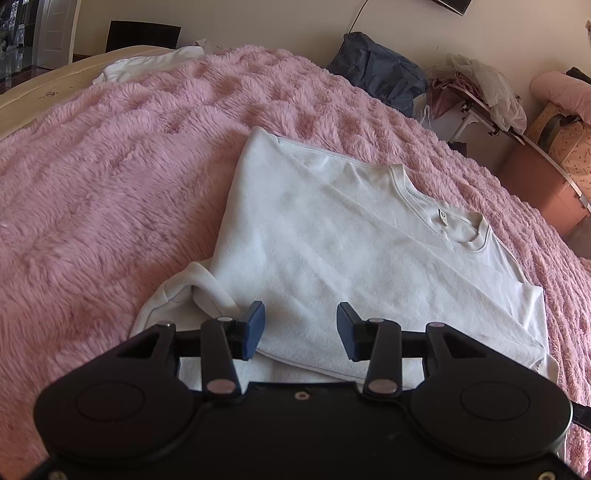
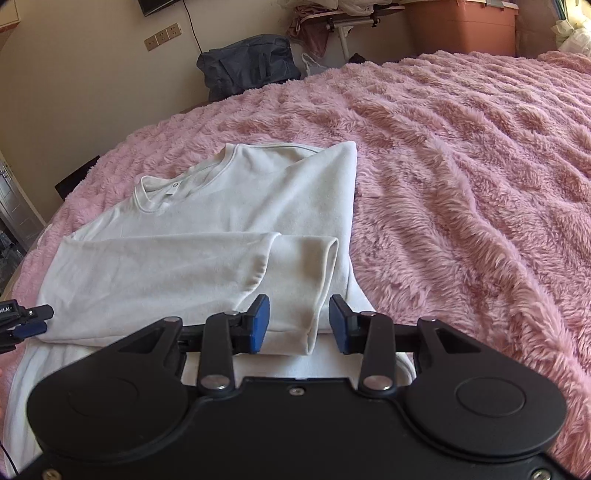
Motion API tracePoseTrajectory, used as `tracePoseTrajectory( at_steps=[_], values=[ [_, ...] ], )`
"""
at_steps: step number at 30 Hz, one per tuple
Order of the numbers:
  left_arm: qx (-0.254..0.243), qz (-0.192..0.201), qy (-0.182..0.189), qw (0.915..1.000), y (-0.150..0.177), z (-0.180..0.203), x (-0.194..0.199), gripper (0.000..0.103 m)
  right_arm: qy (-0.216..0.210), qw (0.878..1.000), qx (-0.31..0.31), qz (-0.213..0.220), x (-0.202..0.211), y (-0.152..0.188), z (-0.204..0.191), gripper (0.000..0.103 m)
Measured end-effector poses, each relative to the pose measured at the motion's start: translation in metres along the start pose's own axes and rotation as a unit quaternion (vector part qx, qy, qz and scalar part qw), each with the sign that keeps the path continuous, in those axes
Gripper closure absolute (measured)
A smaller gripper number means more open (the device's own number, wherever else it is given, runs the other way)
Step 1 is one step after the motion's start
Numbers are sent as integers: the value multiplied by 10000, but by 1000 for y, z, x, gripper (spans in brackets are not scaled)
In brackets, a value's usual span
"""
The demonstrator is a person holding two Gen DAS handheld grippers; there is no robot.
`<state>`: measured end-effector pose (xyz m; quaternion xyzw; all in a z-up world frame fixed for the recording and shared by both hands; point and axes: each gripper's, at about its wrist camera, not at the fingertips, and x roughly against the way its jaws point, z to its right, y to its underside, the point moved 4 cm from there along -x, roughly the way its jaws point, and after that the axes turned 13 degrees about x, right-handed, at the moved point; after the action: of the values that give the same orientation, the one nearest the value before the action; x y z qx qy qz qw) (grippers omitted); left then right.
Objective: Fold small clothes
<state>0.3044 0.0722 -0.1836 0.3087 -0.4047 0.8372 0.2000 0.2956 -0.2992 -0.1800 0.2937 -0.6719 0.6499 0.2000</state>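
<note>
A white long-sleeved top (image 1: 332,236) lies flat on the pink fluffy blanket (image 1: 110,166), collar away from me, both sides folded inward. In the right wrist view the top (image 2: 207,229) has one sleeve (image 2: 177,266) folded across its body, the cuff (image 2: 321,295) near my fingers. My left gripper (image 1: 301,328) is open and empty just above the top's near edge. My right gripper (image 2: 299,321) is open, its jaws on either side of the sleeve cuff without closing on it. The left gripper's tip (image 2: 33,321) shows at the far left of the right wrist view.
The pink blanket (image 2: 461,166) covers the bed. Another white garment (image 1: 147,62) lies at the bed's far edge. Beyond the bed are a dark blue bag (image 1: 384,70), a cluttered rack (image 1: 480,92) and pink storage boxes (image 2: 461,26).
</note>
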Motion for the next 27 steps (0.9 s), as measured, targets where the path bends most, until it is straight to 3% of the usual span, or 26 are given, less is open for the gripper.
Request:
tracePoseTrajectory(
  at_steps=[2,5,6,9,11,15,19,23,27],
  values=[
    [-8,-32,-8,10000,2,0,0,59,13,9999,-13,-132,-7,4,-1,70],
    [-63,-40,26,10000,3,3,4,59,-80,9995,-165,-274,-14,7,-2,92],
    [-64,-38,39,10000,2,3,5,59,-86,9995,-153,-263,-12,5,-4,93],
    [-89,22,8,10000,0,2,8,57,9,9999,-85,-87,6,-1,-7,94],
    [-72,-96,-234,9997,0,-3,1,56,120,9999,-30,-43,16,-3,-7,95],
    [24,-218,-271,9994,3,-12,-9,55,187,9992,12,-356,2,13,-5,95],
    [-13,-101,-126,9999,-6,-2,4,55,315,9985,-85,-431,-3,21,-2,91],
    [-141,73,212,9996,-27,16,4,55,591,9982,-77,1,20,7,-4,88],
    [-214,141,106,9996,-45,24,-22,54,344,9980,180,501,20,-16,-15,88]
  ],
)
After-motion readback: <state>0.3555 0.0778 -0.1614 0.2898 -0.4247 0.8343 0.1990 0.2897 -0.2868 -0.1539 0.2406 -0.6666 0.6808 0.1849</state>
